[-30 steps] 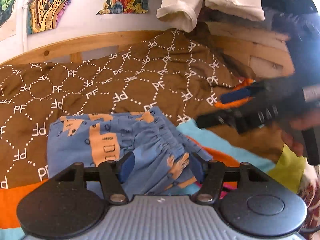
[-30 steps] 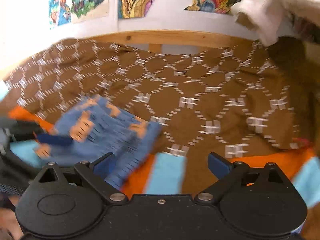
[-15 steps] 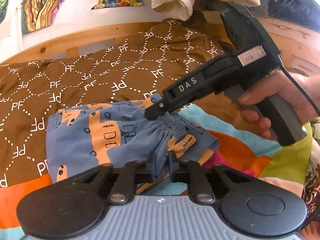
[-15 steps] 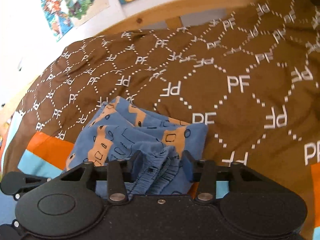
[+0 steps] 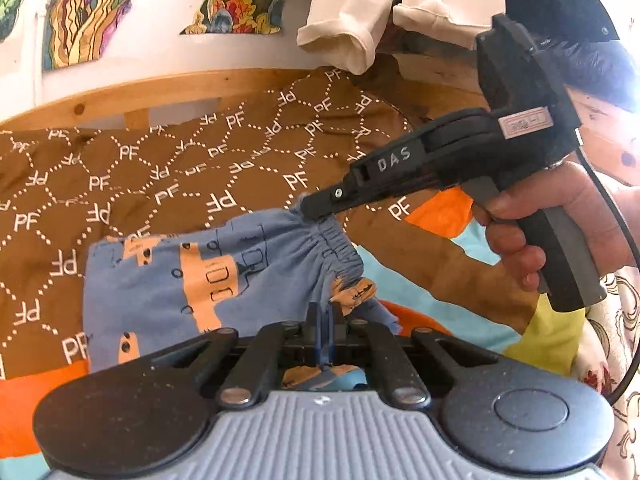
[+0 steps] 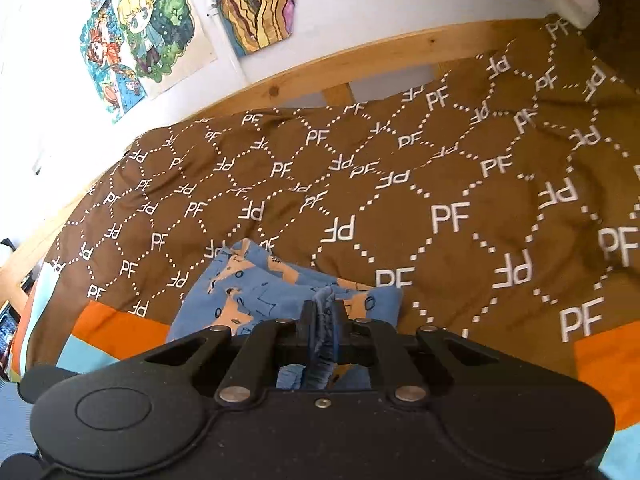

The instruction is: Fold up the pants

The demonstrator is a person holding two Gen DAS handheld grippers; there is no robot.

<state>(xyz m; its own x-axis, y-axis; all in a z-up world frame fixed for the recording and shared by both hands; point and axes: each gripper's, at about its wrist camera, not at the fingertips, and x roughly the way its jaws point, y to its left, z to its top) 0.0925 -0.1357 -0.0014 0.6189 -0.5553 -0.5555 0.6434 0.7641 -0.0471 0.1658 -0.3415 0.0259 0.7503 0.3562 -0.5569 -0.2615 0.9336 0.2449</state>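
Blue pants point(image 5: 192, 280) with orange print lie folded on a brown blanket point(image 5: 160, 176) on the bed. Left gripper point(image 5: 326, 320) has its fingers pinched tight on the gathered waistband near one end. Right gripper point(image 5: 320, 206) likewise clamps the waistband at the other end, fabric bunched between its closed fingers.

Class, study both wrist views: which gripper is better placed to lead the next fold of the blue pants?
Neither clearly: the left gripper and right gripper are both shut on the blue pants' waistband, at opposite ends, so they probably carry it together.
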